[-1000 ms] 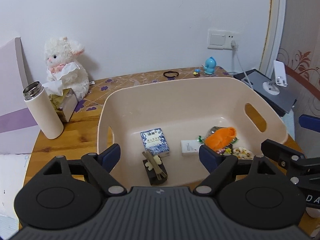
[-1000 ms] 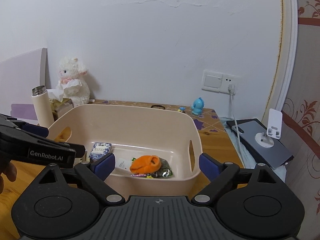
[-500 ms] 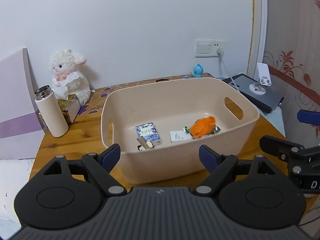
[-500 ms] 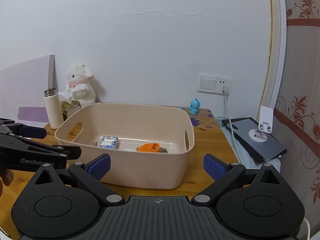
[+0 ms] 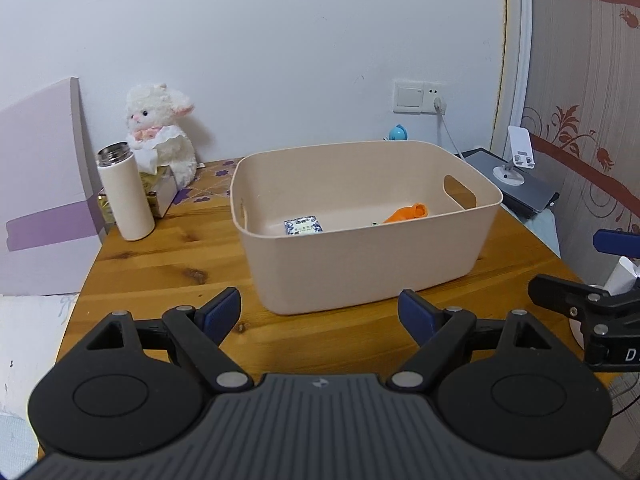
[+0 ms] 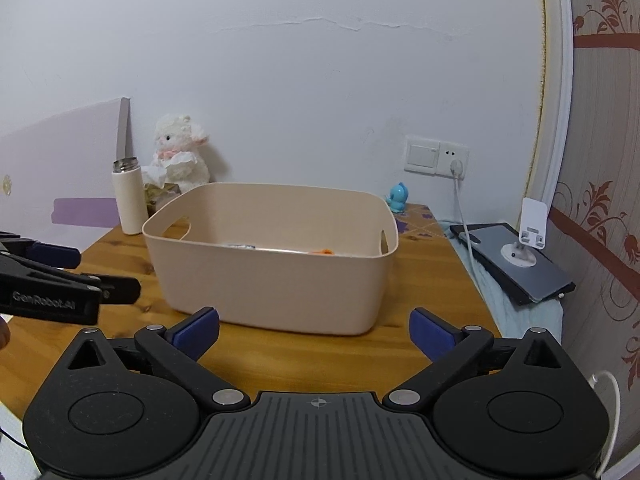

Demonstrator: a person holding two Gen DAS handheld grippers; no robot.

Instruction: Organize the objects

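While both pairs hang low in frame, the left tongs (image 5: 320,312) and right tongs (image 6: 314,330) gape wide, gripping nothing. Just beyond them, mid-frame, the beige bin (image 5: 360,256) sits on the bench (image 5: 168,264), an orange item (image 5: 406,213) and a blue-patterned packet (image 5: 303,226) inside. Left of it stands a white flask (image 5: 126,196).
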